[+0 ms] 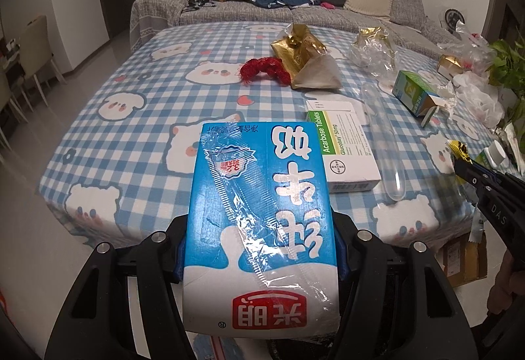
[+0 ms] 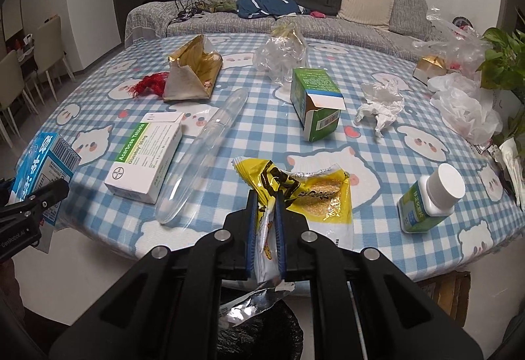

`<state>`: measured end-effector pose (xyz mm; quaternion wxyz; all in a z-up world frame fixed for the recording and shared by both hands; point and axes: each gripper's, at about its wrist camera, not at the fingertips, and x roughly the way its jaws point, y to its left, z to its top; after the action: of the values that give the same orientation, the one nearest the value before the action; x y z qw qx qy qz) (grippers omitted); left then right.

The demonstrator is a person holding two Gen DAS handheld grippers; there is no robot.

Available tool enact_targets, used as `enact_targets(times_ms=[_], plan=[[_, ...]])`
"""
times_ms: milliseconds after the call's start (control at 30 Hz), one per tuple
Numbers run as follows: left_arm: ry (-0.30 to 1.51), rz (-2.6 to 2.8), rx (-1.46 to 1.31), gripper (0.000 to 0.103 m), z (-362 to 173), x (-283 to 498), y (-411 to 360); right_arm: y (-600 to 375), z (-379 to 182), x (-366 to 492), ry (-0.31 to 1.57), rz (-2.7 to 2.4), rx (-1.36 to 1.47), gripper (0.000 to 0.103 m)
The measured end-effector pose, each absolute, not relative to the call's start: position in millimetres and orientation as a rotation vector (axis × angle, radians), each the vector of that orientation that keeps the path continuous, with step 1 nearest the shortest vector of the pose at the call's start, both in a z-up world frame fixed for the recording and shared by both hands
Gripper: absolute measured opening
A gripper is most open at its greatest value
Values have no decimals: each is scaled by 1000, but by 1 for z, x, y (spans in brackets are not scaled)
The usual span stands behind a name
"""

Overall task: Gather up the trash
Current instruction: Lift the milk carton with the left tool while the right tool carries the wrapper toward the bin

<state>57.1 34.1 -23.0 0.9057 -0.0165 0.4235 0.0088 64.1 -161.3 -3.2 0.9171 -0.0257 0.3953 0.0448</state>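
Left gripper (image 1: 259, 248) clamps the milk carton (image 1: 259, 219), right gripper (image 2: 266, 229) pinches the yellow wrapper (image 2: 305, 192), bin (image 2: 259, 333) below, table (image 2: 229, 143) ahead.

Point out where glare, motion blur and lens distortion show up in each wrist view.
Left wrist view: glare streaks on the plastic film over the blue milk carton; the right gripper at the edge is motion-blurred; the table edge bows from the fisheye. Right wrist view: highlights on the clear plastic tube; the yellow snack wrapper stays sharp; dark vignette in the corners.
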Motion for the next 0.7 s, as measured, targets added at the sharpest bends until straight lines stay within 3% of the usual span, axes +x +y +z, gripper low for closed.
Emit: enact_targets(times_ms=[700], plan=[[864, 1, -48, 62, -22, -17, 34, -158, 8, -15, 768, 134, -44, 9]])
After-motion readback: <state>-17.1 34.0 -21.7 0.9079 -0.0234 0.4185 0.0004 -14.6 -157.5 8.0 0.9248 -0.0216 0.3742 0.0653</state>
